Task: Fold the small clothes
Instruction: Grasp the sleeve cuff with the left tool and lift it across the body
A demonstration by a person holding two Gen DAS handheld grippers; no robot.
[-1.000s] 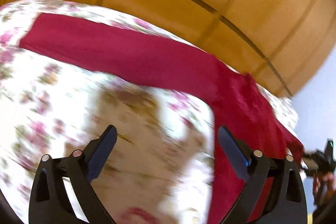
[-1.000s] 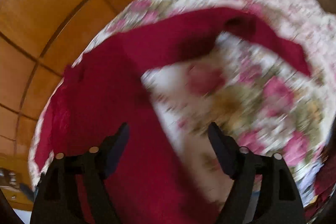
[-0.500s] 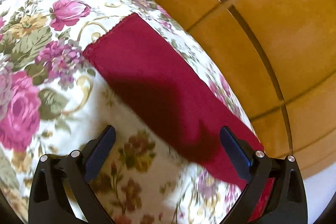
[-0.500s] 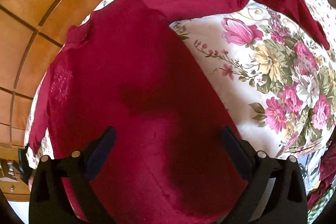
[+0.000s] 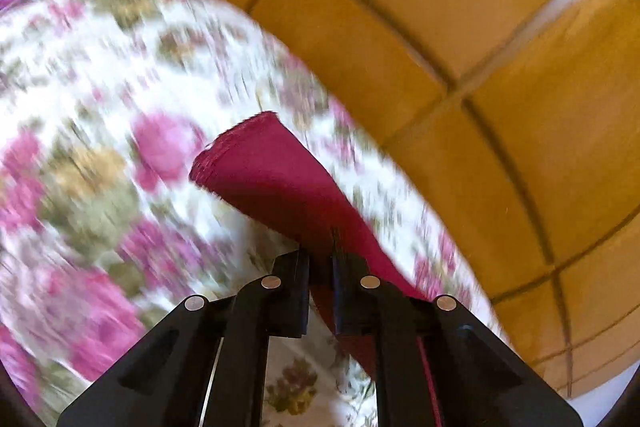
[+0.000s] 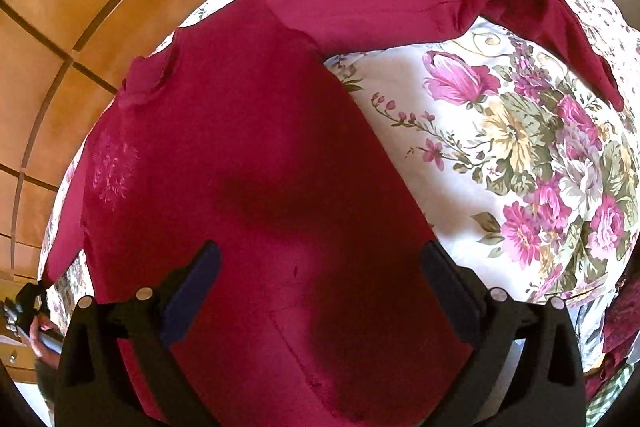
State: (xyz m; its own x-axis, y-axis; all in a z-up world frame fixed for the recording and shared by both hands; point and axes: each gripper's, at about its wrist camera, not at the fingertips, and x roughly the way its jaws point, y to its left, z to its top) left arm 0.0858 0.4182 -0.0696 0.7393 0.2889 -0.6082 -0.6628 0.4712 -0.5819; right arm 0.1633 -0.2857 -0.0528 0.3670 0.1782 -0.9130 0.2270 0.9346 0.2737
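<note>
Crimson fabric fills most of my right wrist view: a long-sleeved top (image 6: pixel 248 163) lies spread flat on the floral bedspread (image 6: pixel 520 155), its collar toward the wooden panelled wall (image 6: pixel 60 27) and a pale embroidered motif on the chest. My right gripper (image 6: pixel 320 291) hangs over the lower body of the top with its jaws spread wide and nothing between them. One sleeve (image 6: pixel 520 7) runs out along the far side of the bed and bends back near its cuff. On my left wrist view, the left gripper (image 5: pixel 320 263) has its jaws drawn in tight on the other sleeve (image 5: pixel 280 183), pinching the cloth a little way back from the cuff, which stands up off the bedspread (image 5: pixel 100 107) (the print around it is smeared with blur, so I cannot read detail there). Low at the left edge of the right view I can just make out the left gripper (image 6: pixel 24 301) at the sleeve's end.
</note>
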